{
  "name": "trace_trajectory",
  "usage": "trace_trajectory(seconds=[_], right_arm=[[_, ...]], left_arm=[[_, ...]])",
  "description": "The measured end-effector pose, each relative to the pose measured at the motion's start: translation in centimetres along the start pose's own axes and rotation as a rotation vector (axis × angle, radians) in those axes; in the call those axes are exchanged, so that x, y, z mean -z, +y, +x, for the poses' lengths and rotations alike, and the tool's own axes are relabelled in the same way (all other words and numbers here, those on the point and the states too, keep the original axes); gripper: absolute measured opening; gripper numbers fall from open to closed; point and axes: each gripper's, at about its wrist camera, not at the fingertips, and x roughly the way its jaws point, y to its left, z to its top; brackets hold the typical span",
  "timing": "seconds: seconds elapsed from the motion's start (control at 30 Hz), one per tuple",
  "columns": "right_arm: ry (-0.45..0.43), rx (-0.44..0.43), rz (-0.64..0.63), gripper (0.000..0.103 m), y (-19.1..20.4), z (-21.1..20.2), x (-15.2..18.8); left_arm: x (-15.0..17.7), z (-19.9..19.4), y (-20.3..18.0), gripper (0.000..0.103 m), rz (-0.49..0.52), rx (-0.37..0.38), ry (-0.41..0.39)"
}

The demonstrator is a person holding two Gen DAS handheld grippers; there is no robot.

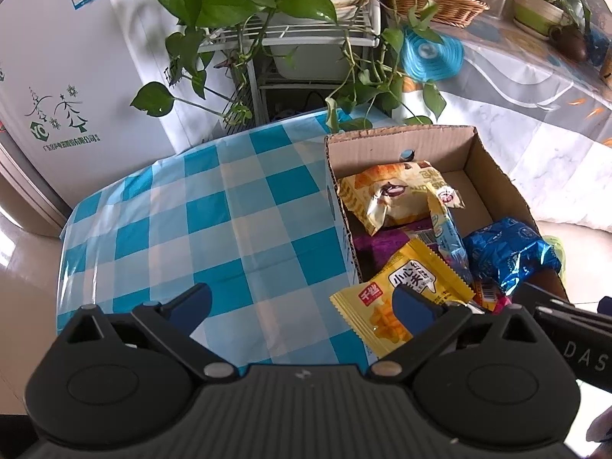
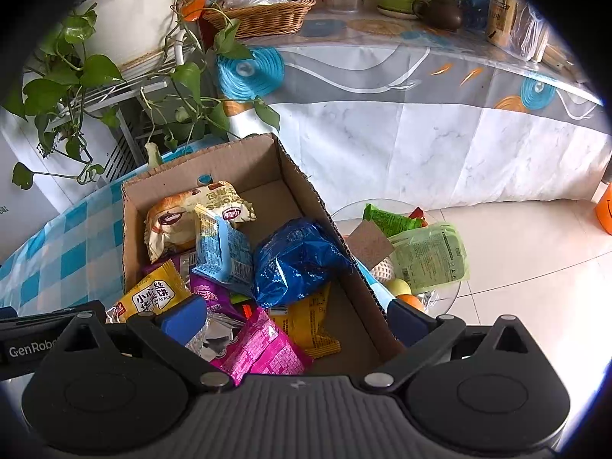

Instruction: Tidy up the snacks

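Snack packets [image 2: 229, 260] heaped in cardboard box [image 2: 306, 187], checked tablecloth [image 1: 191, 222] beside

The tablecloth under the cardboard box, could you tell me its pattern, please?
Blue and white checks on the tablecloth, clearest in the left wrist view.

My left gripper [image 1: 304, 308] is black with dark blue pads, and so is my right gripper [image 2: 296, 319]; the tablecloth [image 1: 183, 206] under them is checked in blue, pale blue and white; the cardboard box [image 1: 397, 145] is plain brown. Inside it, the bread packet [image 2: 179, 218] is cream and golden with a dark brown swirl; the waffle packet [image 1: 397, 298] is yellow with a white label and black characters; the foil bag [image 2: 298, 260] is shiny deep blue; the pink packet [image 2: 264, 352] is magenta with fine pale print; a light blue packet [image 2: 225, 252] lies between them. The trailing plant [image 1: 237, 4] is glossy green; the basket [image 2: 264, 15] is tan wicker.
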Motion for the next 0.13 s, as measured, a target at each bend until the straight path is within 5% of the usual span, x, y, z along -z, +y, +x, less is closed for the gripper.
trace_trajectory(seconds=[0.13], right_arm=[[0.002,-0.003,0.000,0.103,0.12,0.02,0.07]], left_arm=[[0.06,-0.06,0.19,0.100,0.006,-0.002,-0.007]])
